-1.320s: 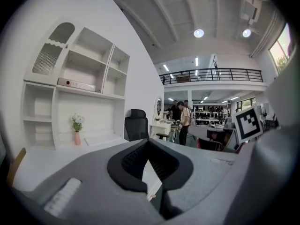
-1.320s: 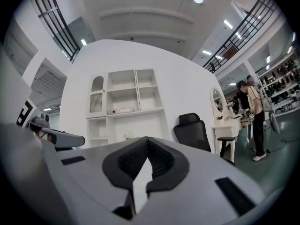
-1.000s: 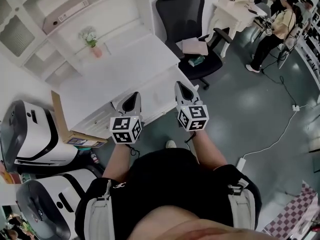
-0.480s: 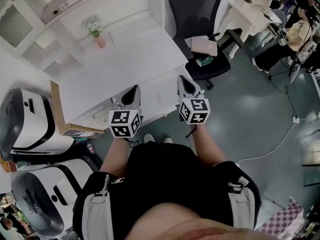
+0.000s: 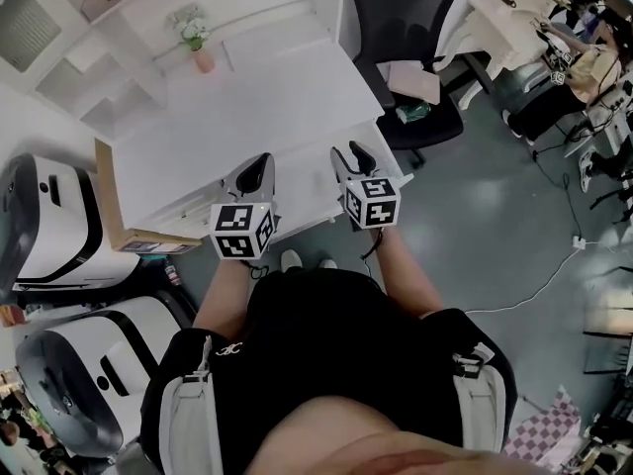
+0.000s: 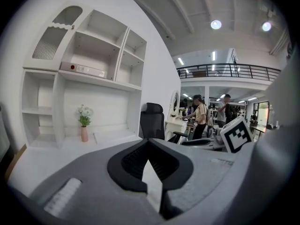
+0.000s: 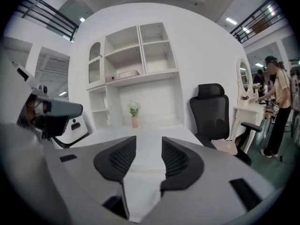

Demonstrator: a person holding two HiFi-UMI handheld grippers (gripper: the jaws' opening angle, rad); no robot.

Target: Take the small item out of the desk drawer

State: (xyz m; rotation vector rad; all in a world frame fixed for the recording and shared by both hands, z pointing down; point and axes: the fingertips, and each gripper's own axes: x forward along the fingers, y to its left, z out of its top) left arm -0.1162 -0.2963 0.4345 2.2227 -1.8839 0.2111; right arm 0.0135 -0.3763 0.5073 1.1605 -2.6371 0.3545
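A white desk [image 5: 247, 117] stands in front of me, and its drawer front [image 5: 309, 209] shows closed under the front edge, between the two grippers. No small item is in sight. My left gripper [image 5: 259, 164] hovers over the desk's front edge with its jaws together at the tips [image 6: 149, 142]. Beside it, my right gripper [image 5: 348, 152] is held over the same edge. Its jaws are opening and stand apart with nothing between them [image 7: 148, 139], only the bare desk top [image 7: 140, 137] beyond.
A pink vase of flowers [image 5: 201, 55] stands at the desk's back, under white shelves [image 5: 59, 28]. A black office chair [image 5: 410, 28] is at the desk's right, and a cardboard sheet [image 5: 104, 201] with white machines [image 5: 49, 226] at its left. People stand far right.
The right gripper's jaws, together in the earlier frames, now stand apart. Both grippers sit a little further over the desk edge, and the head view has shifted.
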